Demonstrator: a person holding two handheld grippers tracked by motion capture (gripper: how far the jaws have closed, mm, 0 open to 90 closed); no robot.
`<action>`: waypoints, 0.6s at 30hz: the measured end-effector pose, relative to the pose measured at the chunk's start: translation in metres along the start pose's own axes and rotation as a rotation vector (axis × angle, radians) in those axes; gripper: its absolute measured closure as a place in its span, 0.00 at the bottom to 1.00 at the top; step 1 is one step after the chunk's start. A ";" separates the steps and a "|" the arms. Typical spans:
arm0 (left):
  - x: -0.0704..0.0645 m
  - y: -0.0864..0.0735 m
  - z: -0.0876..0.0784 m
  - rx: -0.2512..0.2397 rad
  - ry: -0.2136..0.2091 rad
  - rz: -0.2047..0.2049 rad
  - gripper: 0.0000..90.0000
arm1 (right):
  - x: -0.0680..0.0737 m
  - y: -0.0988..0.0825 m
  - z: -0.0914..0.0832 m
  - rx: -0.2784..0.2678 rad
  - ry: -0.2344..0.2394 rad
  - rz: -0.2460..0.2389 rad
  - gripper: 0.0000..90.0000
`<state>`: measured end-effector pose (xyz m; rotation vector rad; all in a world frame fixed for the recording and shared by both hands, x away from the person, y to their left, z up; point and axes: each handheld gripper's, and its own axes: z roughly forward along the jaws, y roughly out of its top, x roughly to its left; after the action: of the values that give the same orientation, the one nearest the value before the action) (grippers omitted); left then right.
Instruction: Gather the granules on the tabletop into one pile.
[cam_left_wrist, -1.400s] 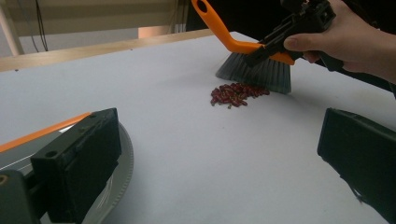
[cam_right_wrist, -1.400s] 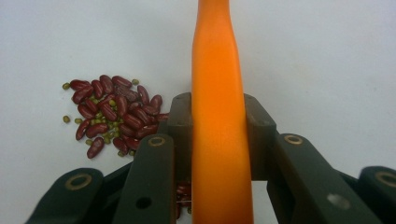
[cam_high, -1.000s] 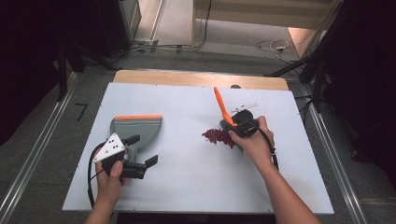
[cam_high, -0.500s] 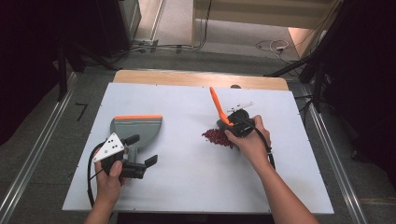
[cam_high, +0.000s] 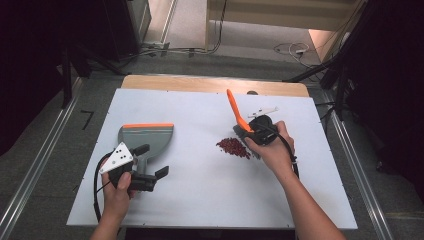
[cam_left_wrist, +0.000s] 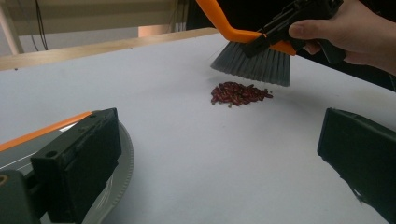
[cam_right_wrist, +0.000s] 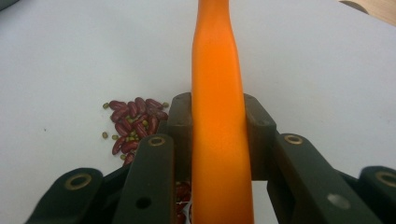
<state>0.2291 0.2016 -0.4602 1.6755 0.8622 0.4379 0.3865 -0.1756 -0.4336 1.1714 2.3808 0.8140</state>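
The heap of red beans (cam_high: 233, 148) lies mid-table, well right of the grey dustpan (cam_high: 146, 138); the right gripper (cam_high: 256, 131), clamped on the orange brush (cam_high: 233, 109) just beyond the heap, could scatter beans with a hard stroke, since the wide-open, empty left gripper (cam_high: 150, 167) leaves the pan unheld; no readable writing.

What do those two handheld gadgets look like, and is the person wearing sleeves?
Both grippers are black. The left gripper carries a grey three-cornered plate with dark dots, and a black cable loops from it. A black cable trails from the right gripper too. The forearms show no sleeves.
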 end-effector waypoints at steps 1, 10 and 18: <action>0.000 0.000 0.000 -0.002 -0.001 0.000 0.00 | -0.002 0.000 -0.001 -0.001 -0.005 -0.002 0.76; 0.000 0.000 0.000 0.003 0.000 0.003 0.00 | -0.011 -0.014 0.011 0.047 -0.097 0.039 0.76; 0.000 0.000 0.001 0.006 0.000 0.005 0.00 | 0.006 -0.012 0.015 0.019 -0.102 0.025 0.76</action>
<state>0.2294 0.2009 -0.4604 1.6832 0.8606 0.4388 0.3837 -0.1714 -0.4534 1.2229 2.3001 0.7240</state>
